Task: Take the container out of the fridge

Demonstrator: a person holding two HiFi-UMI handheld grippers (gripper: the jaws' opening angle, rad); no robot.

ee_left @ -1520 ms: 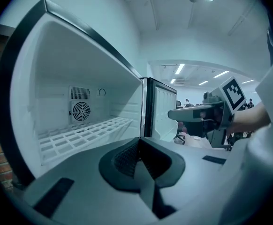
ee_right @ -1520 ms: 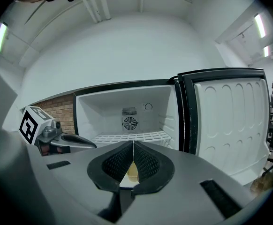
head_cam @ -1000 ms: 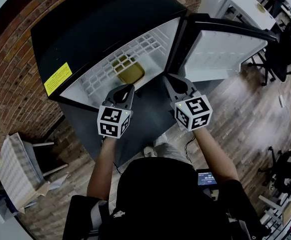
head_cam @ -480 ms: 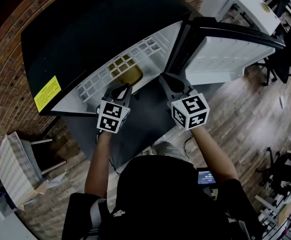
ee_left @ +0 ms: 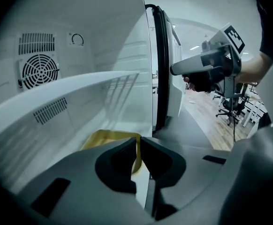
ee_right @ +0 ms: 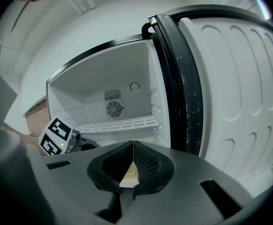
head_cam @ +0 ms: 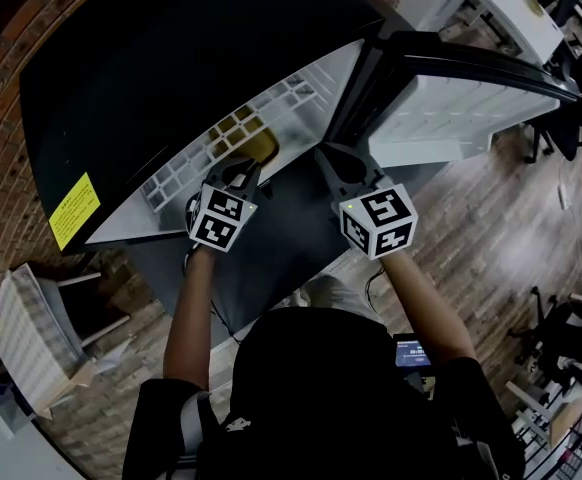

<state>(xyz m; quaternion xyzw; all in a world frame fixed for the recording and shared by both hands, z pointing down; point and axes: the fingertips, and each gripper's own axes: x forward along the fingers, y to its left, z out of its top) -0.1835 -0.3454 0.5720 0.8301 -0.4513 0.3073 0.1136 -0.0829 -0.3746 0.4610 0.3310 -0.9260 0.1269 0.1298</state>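
Observation:
A yellow container (head_cam: 252,145) sits on the floor of the open fridge (head_cam: 171,78), under the white wire shelf (head_cam: 221,138). My left gripper (head_cam: 245,169) reaches into the fridge, jaws shut and empty, tips just short of the container (ee_left: 104,138). In its own view the shut left gripper (ee_left: 139,139) covers the container's near edge. My right gripper (head_cam: 328,157) hovers outside the fridge mouth near the door hinge, shut and empty. In the right gripper view the right gripper (ee_right: 133,145) faces the fridge interior, the left gripper's marker cube (ee_right: 56,136) at lower left.
The fridge door (head_cam: 471,98) stands open to the right. A fan grille (ee_left: 39,71) is on the back wall. A brick wall (head_cam: 1,168) lies left of the fridge, a white rack (head_cam: 31,338) below it. Office chairs (head_cam: 571,78) stand on the wood floor at right.
My left gripper has pushed forward into the fridge, closer to the yellow container. The right gripper has barely moved. The head view has shifted slightly.

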